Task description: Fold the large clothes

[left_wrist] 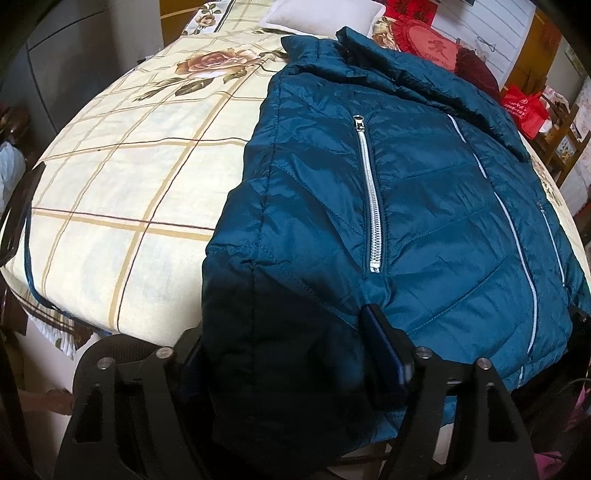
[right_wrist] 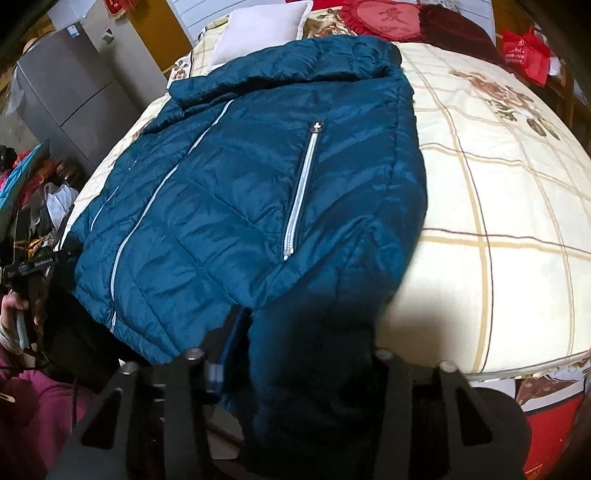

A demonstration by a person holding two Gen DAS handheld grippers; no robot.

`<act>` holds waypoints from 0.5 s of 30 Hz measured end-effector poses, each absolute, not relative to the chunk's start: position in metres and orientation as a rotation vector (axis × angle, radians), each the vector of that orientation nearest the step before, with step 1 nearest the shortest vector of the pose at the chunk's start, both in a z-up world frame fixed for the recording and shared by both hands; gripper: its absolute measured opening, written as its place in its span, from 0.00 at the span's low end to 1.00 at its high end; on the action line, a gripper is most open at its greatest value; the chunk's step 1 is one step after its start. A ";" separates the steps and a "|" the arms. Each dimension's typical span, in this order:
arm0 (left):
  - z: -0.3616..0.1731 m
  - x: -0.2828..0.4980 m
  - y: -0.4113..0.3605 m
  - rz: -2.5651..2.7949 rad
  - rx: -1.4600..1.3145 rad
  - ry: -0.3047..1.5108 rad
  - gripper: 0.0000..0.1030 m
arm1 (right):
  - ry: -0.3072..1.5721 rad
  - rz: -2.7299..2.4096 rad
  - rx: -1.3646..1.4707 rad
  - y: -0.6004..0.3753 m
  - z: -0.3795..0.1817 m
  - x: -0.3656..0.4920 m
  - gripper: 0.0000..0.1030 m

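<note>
A teal quilted jacket [left_wrist: 424, 192] [right_wrist: 229, 177] lies front up on the floral checked bedsheet [left_wrist: 122, 177] [right_wrist: 498, 221], collar far, hem at the near bed edge, silver zips showing. My left gripper [left_wrist: 284, 339] stands wide open over the hem's left corner. Its right finger [left_wrist: 384, 347] rests on the fabric and its left finger [left_wrist: 190, 360] sits at the jacket's side edge. My right gripper [right_wrist: 303, 332] is shut on the hem's right corner. The dark fabric bunches between its fingers and covers the right one; the left finger [right_wrist: 225, 347] is blurred.
A white pillow [left_wrist: 325, 14] [right_wrist: 262, 33] and a red heart cushion [left_wrist: 424, 40] [right_wrist: 384, 18] lie at the bed's head. A red bag [right_wrist: 524, 55] and a grey cabinet [right_wrist: 66, 85] flank the bed. A hand [right_wrist: 14, 306] holds the left gripper's handle.
</note>
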State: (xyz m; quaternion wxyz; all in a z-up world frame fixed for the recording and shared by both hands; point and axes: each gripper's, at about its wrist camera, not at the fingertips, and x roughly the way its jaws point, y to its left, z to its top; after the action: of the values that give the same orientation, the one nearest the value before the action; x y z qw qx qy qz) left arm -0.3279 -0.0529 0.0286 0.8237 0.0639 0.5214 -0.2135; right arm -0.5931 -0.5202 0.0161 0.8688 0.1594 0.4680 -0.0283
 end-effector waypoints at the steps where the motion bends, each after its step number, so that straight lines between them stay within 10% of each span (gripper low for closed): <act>1: 0.029 -0.328 -0.053 -0.459 0.135 1.109 0.94 | 0.977 -0.058 0.335 -0.521 0.018 -0.593 0.38; 10: 0.029 -0.331 -0.054 -0.463 0.131 1.101 0.90 | 0.983 -0.040 0.302 -0.515 0.028 -0.588 0.34; 15: 0.029 -0.333 -0.053 -0.465 0.131 1.097 0.90 | 1.018 -0.027 0.325 -0.515 0.017 -0.592 0.47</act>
State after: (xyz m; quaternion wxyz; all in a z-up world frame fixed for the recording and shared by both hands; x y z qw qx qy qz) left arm -0.3328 -0.0533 0.0292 0.8257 0.0615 0.5162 -0.2190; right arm -0.5918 -0.5153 0.0175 0.8606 0.1548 0.4850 -0.0130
